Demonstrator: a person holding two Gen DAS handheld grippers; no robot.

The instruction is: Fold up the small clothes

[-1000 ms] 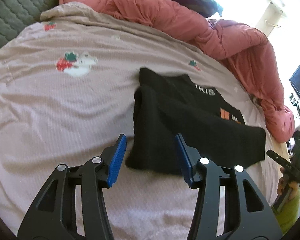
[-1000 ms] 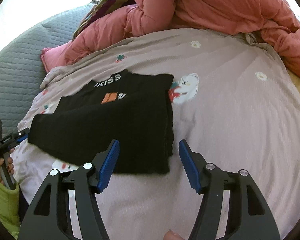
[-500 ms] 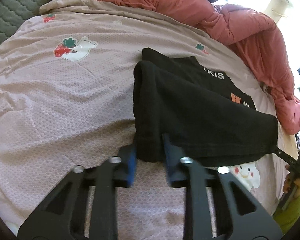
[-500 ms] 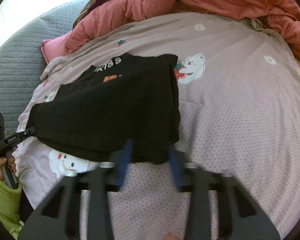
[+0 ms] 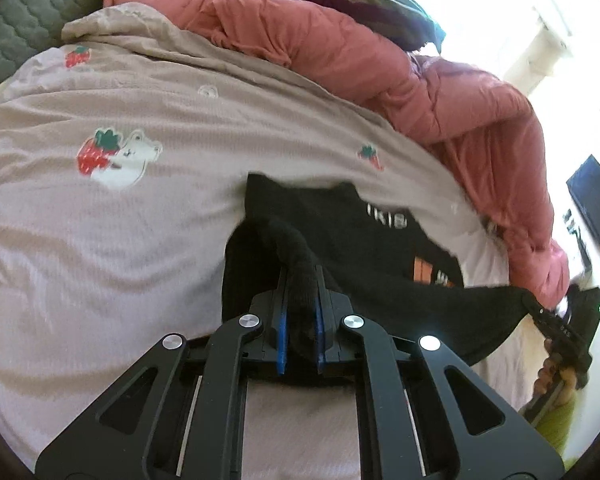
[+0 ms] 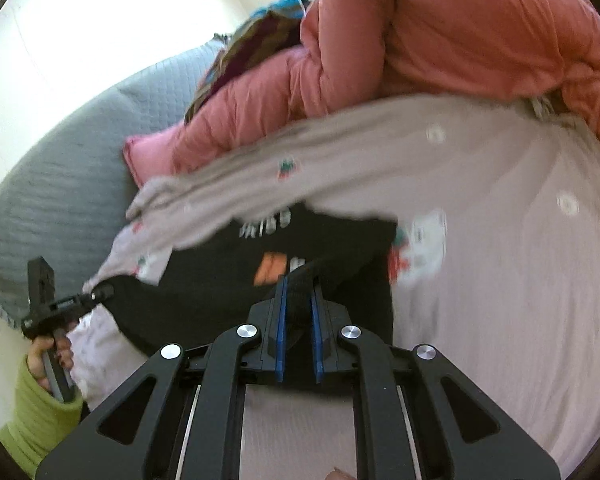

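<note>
A black shirt (image 5: 360, 248) with white letters and an orange patch lies folded on the bed. My left gripper (image 5: 302, 276) pinches a bunched near corner of it, the jaws still closing, blue pads pressed on the cloth. In the right wrist view the shirt (image 6: 220, 280) is gripped the same way at its other near corner by my right gripper (image 6: 298, 284), which is shut. The near edge hangs lifted between the two. Each camera sees the other tool: the right gripper (image 5: 556, 320) at far right, the left gripper (image 6: 96, 294) at far left.
The pale pink bed sheet (image 5: 100, 240) with strawberry and bear prints lies under the shirt. A salmon duvet (image 5: 380, 60) is heaped along the far side, with a striped cloth on it. A grey quilted cover (image 6: 60, 168) lies left. A green sleeve (image 6: 40, 412) and a dark screen (image 5: 594, 196) show.
Both grippers went from open in front of the shirt to shut on its near corners, then rose, lifting the near edge off the sheet.
</note>
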